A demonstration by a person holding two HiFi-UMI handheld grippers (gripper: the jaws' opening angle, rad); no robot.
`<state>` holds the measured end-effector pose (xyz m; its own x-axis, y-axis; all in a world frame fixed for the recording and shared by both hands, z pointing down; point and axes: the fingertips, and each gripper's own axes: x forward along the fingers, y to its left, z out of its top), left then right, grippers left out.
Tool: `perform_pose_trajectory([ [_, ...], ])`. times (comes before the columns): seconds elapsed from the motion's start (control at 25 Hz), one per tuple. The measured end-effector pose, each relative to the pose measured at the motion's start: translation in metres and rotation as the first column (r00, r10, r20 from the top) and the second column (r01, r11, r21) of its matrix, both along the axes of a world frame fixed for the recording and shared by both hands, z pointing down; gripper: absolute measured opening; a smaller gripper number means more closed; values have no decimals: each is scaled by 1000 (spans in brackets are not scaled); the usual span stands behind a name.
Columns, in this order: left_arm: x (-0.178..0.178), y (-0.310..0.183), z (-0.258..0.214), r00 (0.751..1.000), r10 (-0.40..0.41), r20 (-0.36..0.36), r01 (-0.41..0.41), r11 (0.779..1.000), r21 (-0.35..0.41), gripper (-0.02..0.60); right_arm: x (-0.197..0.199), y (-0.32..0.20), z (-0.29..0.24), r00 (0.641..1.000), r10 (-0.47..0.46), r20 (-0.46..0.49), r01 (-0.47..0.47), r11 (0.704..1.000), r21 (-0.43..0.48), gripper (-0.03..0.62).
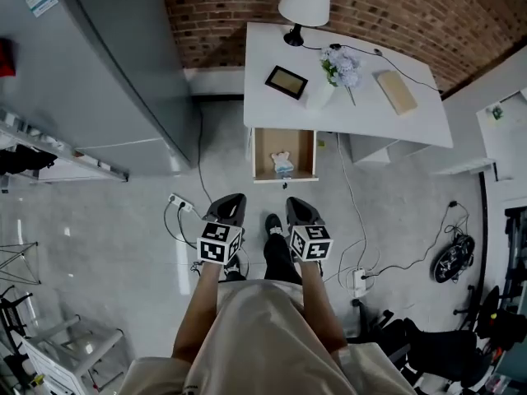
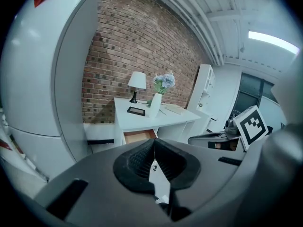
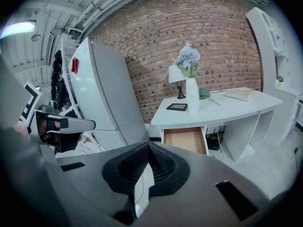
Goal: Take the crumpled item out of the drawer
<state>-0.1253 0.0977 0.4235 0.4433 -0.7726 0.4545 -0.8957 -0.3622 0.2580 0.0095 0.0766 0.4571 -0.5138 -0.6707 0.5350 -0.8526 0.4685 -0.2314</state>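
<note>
A white desk (image 1: 354,113) stands against the brick wall, and its wooden drawer (image 1: 265,151) is pulled out. Inside it lies a small crumpled pale item (image 1: 282,163) with a bit of blue. Over the floor, short of the drawer, I hold both grippers side by side. My left gripper (image 1: 228,206) and my right gripper (image 1: 301,209) are both shut and empty. The left gripper view has the shut left gripper (image 2: 154,141) below the distant drawer (image 2: 139,135). In the right gripper view the shut right gripper (image 3: 148,144) points at the drawer (image 3: 184,139). Neither gripper view shows the crumpled item.
On the desk stand a lamp (image 1: 305,2), a vase of flowers (image 1: 336,71), a picture frame (image 1: 286,81) and a book (image 1: 397,91). A tall grey fridge (image 1: 107,72) stands at the left. Power strips (image 1: 183,203) and cables (image 1: 395,266) lie on the floor.
</note>
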Motion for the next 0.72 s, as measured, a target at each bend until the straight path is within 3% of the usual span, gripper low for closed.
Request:
perform_pose_trajectory([
  [0.32,39,-83,0,997,-80,6,80,997,-8,17,47,-93,8,992,-118,-43,117,993,-19,25],
  [0.52,69,-110,14,995,-95,35,96,995,-29,17,77,-133,28,981,-179,-79,175,983,-54,25],
  [0.72,78,-122,43,991,-127,28,129,988,-81,17,76,-163,61,955,-272,-114,261,960,-106,26],
])
